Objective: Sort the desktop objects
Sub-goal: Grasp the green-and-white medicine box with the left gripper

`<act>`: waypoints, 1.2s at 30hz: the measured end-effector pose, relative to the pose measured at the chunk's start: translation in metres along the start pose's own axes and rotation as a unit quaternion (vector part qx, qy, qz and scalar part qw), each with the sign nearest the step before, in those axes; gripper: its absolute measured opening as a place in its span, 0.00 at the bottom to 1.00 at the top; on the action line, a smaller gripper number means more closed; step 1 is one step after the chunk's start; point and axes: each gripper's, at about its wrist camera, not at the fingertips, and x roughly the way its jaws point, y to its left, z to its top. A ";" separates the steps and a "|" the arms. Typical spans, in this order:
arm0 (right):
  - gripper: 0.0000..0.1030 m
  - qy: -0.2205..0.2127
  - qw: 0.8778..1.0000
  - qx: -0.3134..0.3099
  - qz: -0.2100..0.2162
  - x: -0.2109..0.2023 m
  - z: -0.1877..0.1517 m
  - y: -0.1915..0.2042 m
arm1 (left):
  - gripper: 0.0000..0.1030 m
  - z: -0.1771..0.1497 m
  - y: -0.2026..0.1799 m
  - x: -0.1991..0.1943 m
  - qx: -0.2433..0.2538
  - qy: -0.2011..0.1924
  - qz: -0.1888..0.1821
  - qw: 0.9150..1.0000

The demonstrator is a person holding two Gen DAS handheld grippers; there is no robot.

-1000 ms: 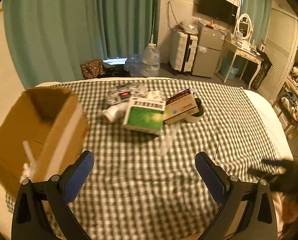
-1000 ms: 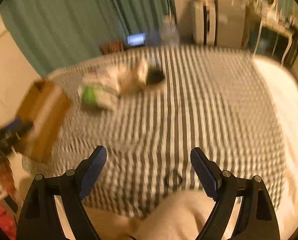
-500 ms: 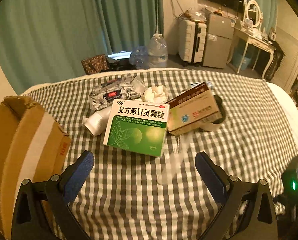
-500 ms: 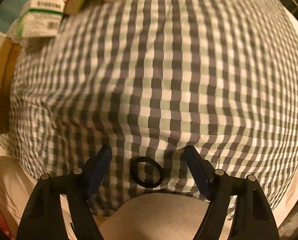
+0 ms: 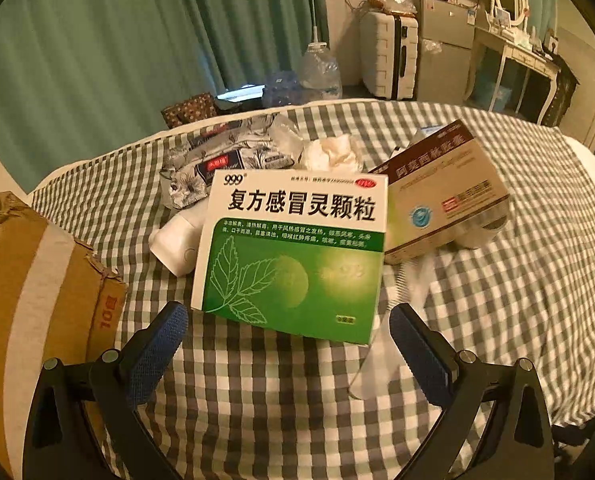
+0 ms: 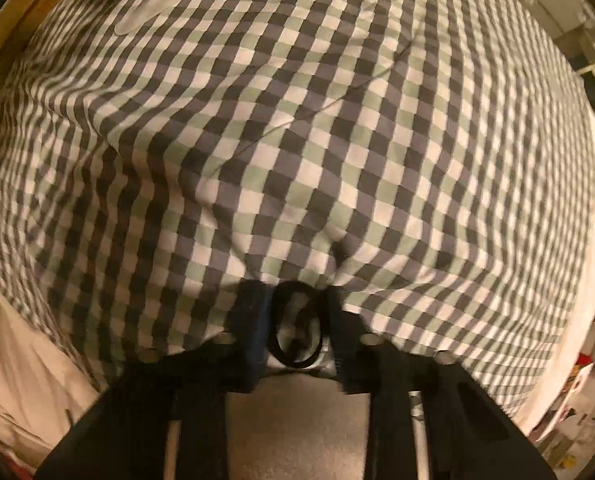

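Green-and-white medicine box [image 5: 293,256] lay face up on checked cloth, large Chinese lettering and leaf drawing on top, front of pile. Brown-and-cream medicine box [image 5: 445,196] just right of it, tilted, propped on something pale beneath, touching green box's right edge. White plastic bottle [image 5: 177,240] on its side, partly under green box's left edge. Floral wet-wipe pack [image 5: 225,160] behind, crumpled tissue [image 5: 329,152] beside it. Black ring [image 6: 295,328] flat on cloth near bed edge, well apart.
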 end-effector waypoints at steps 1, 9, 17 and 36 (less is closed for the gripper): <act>0.10 -0.007 1.000 0.012 0.006 -0.003 -0.003 -0.004 | 1.00 0.000 0.000 0.003 0.002 0.001 -0.002 1.000; 0.03 -0.075 0.989 0.119 0.050 -0.031 -0.033 -0.056 | 1.00 0.006 0.004 0.015 0.024 -0.026 0.019 0.999; 0.03 -0.079 0.983 0.141 0.090 -0.030 -0.043 -0.070 | 1.00 0.015 0.017 0.015 0.036 -0.014 -0.059 0.998; 0.03 -0.123 0.972 0.166 0.112 -0.040 -0.042 -0.107 | 0.52 0.004 0.008 0.000 0.086 -0.011 -0.077 0.993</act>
